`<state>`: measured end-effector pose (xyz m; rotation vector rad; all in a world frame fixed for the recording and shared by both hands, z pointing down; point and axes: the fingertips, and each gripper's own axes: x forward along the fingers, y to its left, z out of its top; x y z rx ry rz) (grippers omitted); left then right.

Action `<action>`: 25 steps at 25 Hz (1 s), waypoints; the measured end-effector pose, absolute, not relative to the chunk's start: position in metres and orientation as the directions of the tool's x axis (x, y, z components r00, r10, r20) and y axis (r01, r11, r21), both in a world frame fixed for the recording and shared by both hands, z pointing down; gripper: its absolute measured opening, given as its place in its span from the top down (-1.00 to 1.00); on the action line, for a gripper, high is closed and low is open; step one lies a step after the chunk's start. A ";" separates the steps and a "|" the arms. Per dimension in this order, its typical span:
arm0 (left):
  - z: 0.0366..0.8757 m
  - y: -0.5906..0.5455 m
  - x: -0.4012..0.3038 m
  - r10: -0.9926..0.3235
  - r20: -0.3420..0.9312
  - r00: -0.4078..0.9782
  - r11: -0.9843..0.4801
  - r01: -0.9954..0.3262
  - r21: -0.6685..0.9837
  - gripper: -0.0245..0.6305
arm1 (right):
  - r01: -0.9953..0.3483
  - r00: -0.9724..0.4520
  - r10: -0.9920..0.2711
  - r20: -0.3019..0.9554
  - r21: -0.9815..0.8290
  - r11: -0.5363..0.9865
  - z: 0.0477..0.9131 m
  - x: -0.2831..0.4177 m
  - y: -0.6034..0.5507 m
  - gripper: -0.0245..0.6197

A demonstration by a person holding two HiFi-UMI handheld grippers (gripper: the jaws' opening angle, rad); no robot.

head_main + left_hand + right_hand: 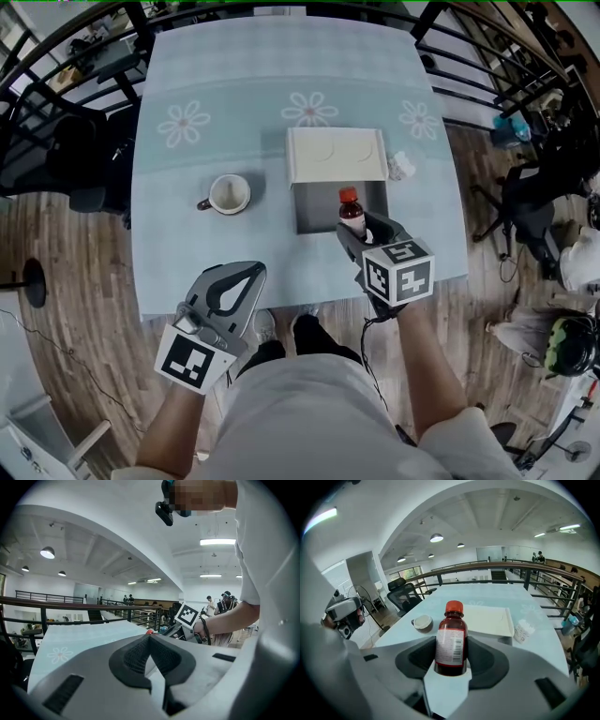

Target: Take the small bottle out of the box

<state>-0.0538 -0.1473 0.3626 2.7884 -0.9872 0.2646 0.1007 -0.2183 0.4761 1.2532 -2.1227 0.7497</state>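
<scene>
Bottle (451, 634), 1, small, rigid, light, likely slick: right gripper (361, 228) clamps its labelled body over box (309, 214); left gripper (251, 272) closed, empty.

Left tongs (251, 274) closed, right tongs (364, 232) gripping

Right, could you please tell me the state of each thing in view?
small bottle: capped, upright, held between the jaws.
box: open, lid folded back.
mug: upright.
right gripper: shut on the small bottle.
left gripper: shut, empty.
</scene>
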 end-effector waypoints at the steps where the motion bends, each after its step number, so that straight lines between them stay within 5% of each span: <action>1: 0.360 -0.145 -0.055 -0.604 0.219 0.766 -0.768 -0.633 0.097 0.91 | -0.896 -0.408 -0.591 0.696 -0.181 0.406 0.471 0.100 -0.215 0.24; 25: 0.310 -0.107 -0.068 -0.580 0.162 0.798 -0.808 -0.590 0.013 0.91 | -0.891 -0.453 -0.751 0.481 -0.217 0.399 0.368 0.093 -0.141 0.24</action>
